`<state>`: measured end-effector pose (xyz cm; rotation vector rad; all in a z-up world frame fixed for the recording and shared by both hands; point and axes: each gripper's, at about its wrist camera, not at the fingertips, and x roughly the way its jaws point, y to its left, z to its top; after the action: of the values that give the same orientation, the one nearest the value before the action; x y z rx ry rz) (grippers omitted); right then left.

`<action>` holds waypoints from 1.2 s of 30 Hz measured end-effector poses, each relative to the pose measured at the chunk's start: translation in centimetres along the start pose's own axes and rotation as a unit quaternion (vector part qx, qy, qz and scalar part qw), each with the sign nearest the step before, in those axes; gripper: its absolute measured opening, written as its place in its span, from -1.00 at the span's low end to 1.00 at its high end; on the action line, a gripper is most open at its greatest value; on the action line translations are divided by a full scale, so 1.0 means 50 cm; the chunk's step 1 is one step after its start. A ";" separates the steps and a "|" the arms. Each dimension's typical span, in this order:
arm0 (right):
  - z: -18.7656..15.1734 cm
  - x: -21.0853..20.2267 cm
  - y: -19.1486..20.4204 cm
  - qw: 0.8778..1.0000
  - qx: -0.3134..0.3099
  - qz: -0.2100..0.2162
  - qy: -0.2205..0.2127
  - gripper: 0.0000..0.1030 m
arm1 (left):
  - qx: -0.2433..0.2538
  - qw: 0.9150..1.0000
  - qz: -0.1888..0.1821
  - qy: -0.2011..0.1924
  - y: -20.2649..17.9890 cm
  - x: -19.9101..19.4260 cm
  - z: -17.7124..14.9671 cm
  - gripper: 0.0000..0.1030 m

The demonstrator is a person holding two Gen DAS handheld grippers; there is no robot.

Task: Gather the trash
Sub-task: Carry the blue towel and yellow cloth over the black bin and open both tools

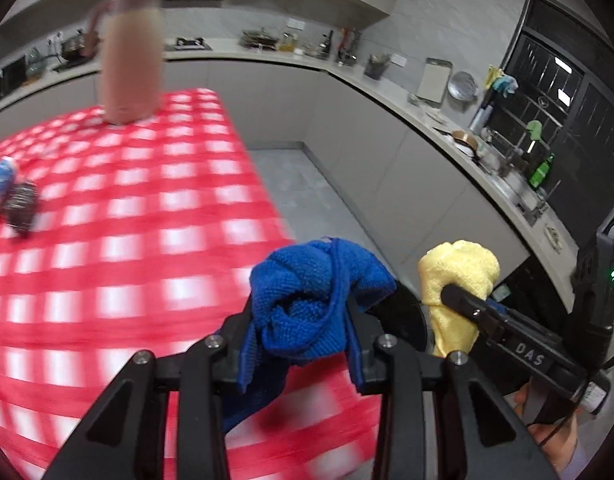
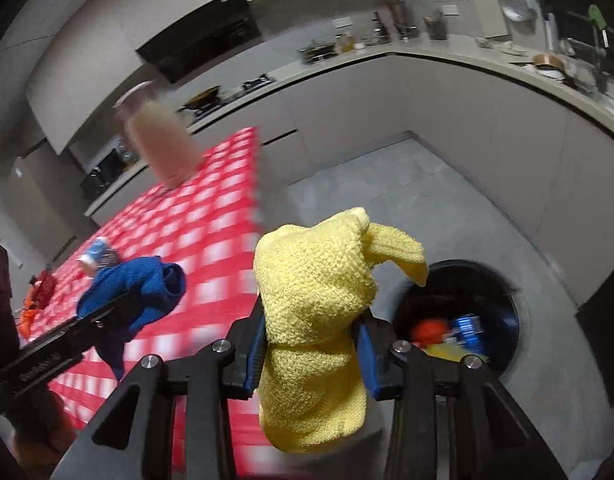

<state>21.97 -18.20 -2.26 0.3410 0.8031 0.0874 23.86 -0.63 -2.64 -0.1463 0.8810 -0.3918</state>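
Left gripper clamped on soft blue cloth; right gripper pinching limp yellow cloth. Light, floppy; best gripped mid-bunch. Bin at four o'clock.

Checked tablecloth (red-white): pink jug, blue-white can; floor: bin.

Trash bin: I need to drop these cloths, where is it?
In the right wrist view, the bin sits on the floor at lower right, just beyond the yellow cloth.
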 end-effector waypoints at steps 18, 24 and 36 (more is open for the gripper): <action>-0.019 0.085 -0.343 0.996 0.029 -0.046 0.071 -0.19 | 0.036 0.995 0.016 0.091 -0.227 0.244 -0.056 -0.27; -0.008 0.143 -0.376 0.995 0.013 -0.041 0.086 -0.19 | 0.024 0.992 0.043 0.116 -0.229 0.307 -0.077 -0.25; 0.038 0.188 -0.413 0.996 -0.022 -0.054 0.074 0.08 | -0.014 0.989 0.075 0.128 -0.242 0.352 -0.086 0.19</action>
<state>28.79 -36.20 -14.39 0.2520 0.9629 0.0291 27.27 -18.52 -14.60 -0.0548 1.1432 -0.2618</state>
